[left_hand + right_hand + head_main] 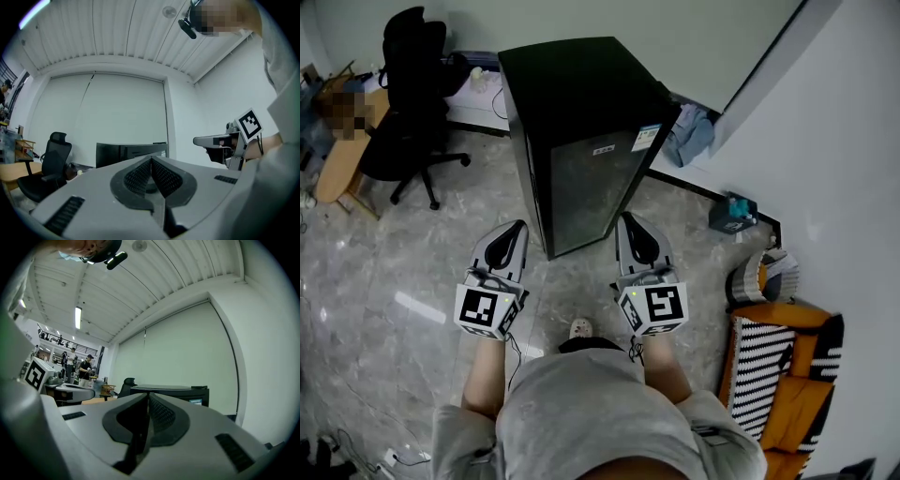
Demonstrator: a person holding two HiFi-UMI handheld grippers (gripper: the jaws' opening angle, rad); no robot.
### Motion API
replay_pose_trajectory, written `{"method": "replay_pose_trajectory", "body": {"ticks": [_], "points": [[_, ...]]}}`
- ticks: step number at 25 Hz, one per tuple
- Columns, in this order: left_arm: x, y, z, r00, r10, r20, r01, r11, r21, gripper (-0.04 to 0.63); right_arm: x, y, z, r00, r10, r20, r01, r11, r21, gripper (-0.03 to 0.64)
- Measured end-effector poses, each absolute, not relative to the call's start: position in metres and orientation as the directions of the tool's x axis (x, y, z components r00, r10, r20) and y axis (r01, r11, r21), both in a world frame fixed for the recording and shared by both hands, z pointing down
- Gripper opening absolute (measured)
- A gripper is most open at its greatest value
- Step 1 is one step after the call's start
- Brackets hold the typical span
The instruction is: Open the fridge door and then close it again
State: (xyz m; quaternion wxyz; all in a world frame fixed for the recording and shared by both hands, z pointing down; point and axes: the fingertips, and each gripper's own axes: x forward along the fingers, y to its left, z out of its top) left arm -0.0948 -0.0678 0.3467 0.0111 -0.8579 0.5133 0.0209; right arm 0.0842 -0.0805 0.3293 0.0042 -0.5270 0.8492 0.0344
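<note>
Grey shirt point(581, 403) fills the foreground. Just short of the fridge point(572, 84), the left gripper point(520, 226) and right gripper point(624, 218) are held with jaws pressed together, empty. Its door point(586, 187) is shut. Unless the jaws are parted, the door edge could be slipped off.

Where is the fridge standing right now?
In the head view the black fridge stands upper centre, just ahead of the left gripper and right gripper, with a black office chair to its left.
</note>
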Motion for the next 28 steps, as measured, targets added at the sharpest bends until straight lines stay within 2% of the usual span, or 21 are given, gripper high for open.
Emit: {"method": "replay_pose_trajectory", "body": {"ticks": [13, 28], "points": [[-0.083, -0.129, 0.380, 0.443, -0.896, 0.039, -0.896, -0.442, 0.033, 0.015, 0.086, -0.154, 0.362, -0.506, -0.862, 0.027, -0.861, 0.507, 0.028, 0.025], [-0.100, -0.165, 0.472, 0.469, -0.839, 0.275, -0.882, -0.463, 0.092, 0.015, 0.071, -0.187, 0.456, -0.454, -0.855, 0.250, -0.884, 0.468, -0.002, 0.026]]}}
